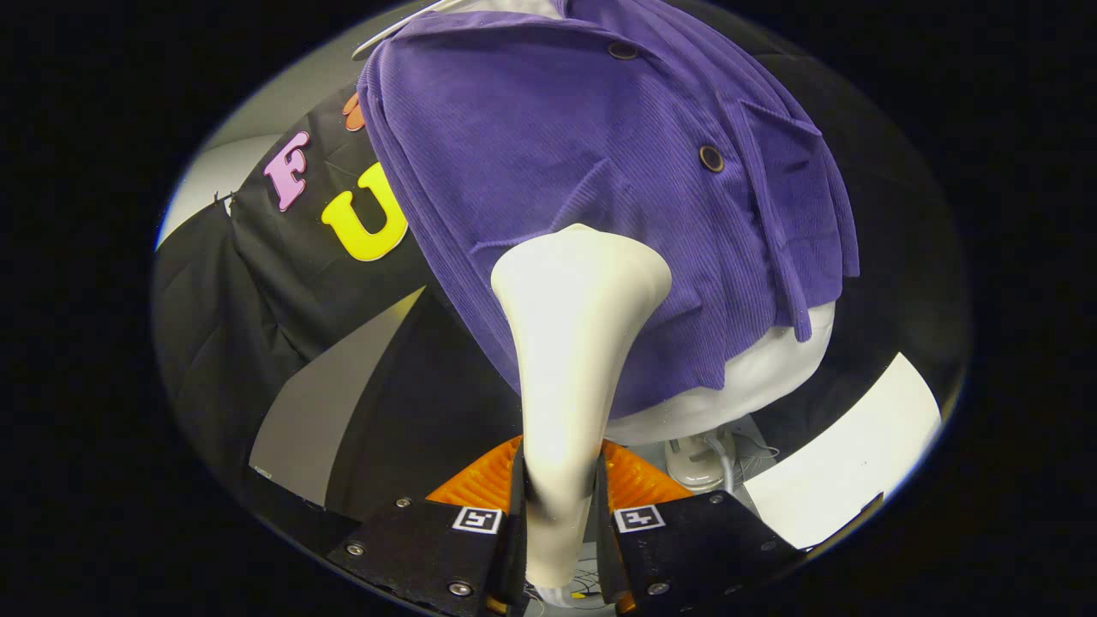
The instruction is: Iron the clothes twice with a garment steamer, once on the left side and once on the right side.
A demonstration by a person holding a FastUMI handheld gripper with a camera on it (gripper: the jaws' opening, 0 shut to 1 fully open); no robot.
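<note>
two fingers of the gripper (561, 514) are clamped on the handle of the garment steamer (570, 343), which runs up from between them; its flared head sits just ahead of them, at or very near the lower front of the purple corduroy shirt (600, 171). whether the head truly touches the cloth i cannot tell. the shirt hangs on a white mannequin torso (754, 377) beyond the fingers, with its stand base (698, 463) near the right finger. the handle looks smooth and tapered, so it could twist or slide in the grip during a stroke. a button (710, 158) or the pocket flap (776, 120) could catch the head, and a hard push might rock the torso.
</note>
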